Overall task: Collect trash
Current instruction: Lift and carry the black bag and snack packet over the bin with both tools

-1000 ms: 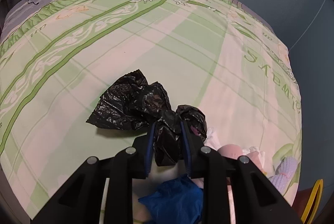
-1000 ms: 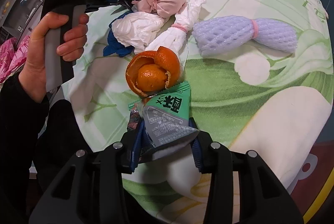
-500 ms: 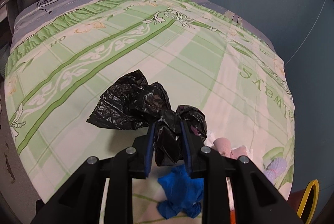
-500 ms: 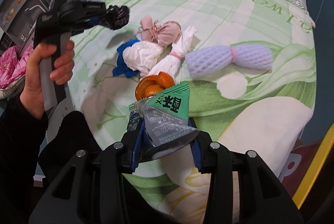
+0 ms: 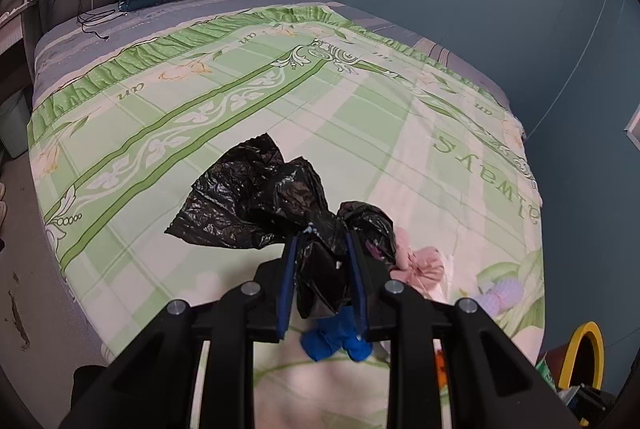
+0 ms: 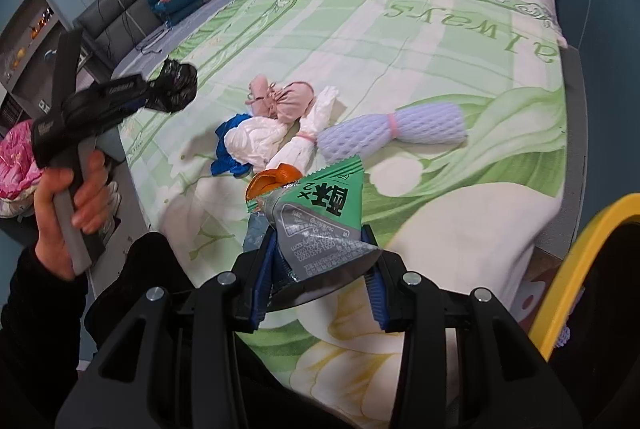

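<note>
Above a bed with a pale green floral cover, the left wrist view shows the left gripper with its fingers clamped on a crumpled black plastic bag, which hangs clear of the cover. Only this view shows how far the bag spreads beyond the fingers. Below lie a blue rag and a pink tied bundle.

From the right wrist view, the right gripper has its fingers clamped on a green and silver snack wrapper, held above the bed's near edge. Only here are the person's left hand, a white tied bag, orange peel, a lilac foam net sleeve and a yellow rim clear.
</note>
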A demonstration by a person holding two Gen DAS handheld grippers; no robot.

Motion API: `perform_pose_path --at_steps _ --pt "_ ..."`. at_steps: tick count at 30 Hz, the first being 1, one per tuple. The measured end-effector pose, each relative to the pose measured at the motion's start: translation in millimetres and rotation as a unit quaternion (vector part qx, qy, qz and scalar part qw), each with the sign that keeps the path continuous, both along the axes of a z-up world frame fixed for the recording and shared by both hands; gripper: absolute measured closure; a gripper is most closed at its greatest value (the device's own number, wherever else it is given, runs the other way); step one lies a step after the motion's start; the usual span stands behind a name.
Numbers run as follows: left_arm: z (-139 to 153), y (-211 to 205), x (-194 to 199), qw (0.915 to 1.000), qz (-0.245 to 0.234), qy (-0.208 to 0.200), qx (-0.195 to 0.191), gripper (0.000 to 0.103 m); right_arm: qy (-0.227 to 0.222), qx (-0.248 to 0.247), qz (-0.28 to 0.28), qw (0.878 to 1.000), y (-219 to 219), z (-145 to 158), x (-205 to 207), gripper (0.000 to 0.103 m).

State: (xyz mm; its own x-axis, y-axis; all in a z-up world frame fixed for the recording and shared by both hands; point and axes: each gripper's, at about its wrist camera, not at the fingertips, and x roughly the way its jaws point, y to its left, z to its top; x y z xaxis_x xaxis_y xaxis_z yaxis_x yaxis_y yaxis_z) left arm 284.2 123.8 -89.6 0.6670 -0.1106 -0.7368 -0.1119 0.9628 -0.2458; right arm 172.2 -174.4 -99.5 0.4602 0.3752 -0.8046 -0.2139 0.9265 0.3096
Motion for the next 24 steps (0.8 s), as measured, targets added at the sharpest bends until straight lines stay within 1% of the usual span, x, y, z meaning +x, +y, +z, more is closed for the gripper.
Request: perform_pose_path --at_steps 4,6,12,18,24 --pt "5.5 -13.0 -14.4 0.9998 -0.016 -0.005 0.009 0.080 -0.010 0.004 -0.009 1.000 -11.8 8.5 -7.6 0.065" --pt "9.3 -19.1 -20.9 0.9996 -0.025 -0.009 0.008 0.080 -0.016 0.005 -0.015 1.000 -17.9 12.9 -12.3 0.065" --pt "20.7 -44.5 -39.6 0.9983 -0.053 -0.020 -0.014 0.080 -0.028 0.013 -0.038 0.999 -40.7 24.5 -23.3 0.065" --pt "28.7 -84.1 -52.7 0.9947 -0.096 -0.031 -0.021 0.080 -0.041 0.022 -0.064 0.997 -66.9 35.5 -32.1 0.065" --pt "32.5 -119.8 -64.1 0.9899 -0.135 -0.034 -0.026 0.080 -0.047 0.030 -0.097 0.994 -95.5 39.1 -39.5 0.065"
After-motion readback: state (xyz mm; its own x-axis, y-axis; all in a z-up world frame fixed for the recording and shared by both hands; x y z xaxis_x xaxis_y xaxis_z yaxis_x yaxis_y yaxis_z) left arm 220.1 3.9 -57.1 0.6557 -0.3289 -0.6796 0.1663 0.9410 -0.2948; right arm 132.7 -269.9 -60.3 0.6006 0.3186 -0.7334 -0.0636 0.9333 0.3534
